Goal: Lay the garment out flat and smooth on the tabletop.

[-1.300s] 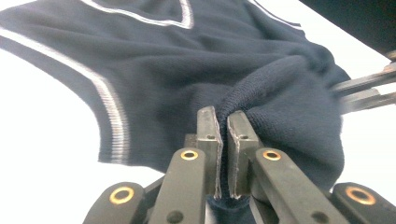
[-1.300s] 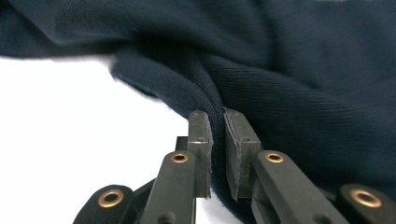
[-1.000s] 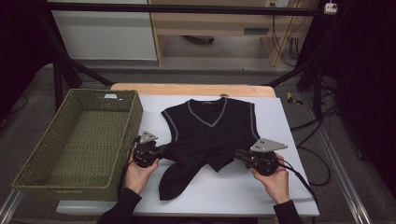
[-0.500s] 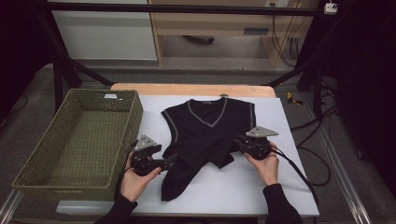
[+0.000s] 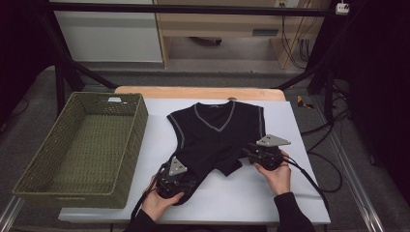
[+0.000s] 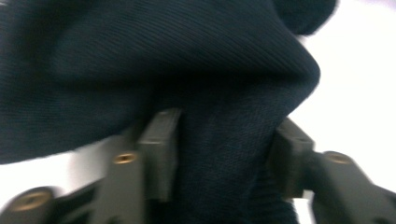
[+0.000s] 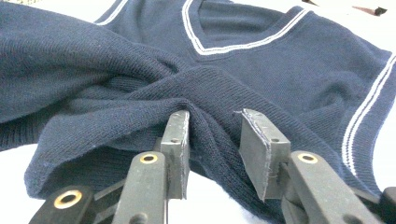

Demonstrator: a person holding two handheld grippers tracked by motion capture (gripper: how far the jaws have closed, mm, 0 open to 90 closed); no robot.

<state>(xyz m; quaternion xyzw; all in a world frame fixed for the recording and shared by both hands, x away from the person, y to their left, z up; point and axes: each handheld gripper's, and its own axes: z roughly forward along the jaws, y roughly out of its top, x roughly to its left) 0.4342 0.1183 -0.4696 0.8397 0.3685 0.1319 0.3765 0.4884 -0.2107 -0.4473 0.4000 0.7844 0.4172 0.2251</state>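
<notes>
The dark sleeveless sweater point(image 5: 215, 135) lies at the middle of the frame on the white desk point(image 5: 300, 193), neckline up, its lower half now bunched and folded upward compared with a second ago. The left gripper point(image 5: 186, 181), lower centre, has shifted down-left; its jaws have just been closing, with a thick fold of knit between them, pads seemingly touching it. The right gripper point(image 5: 246, 152) sits at the hem; its jaws have just been opening, cloth between but loose. The green basket point(image 5: 58, 193) waits at left. Folding looks underway, I'd say.
</notes>
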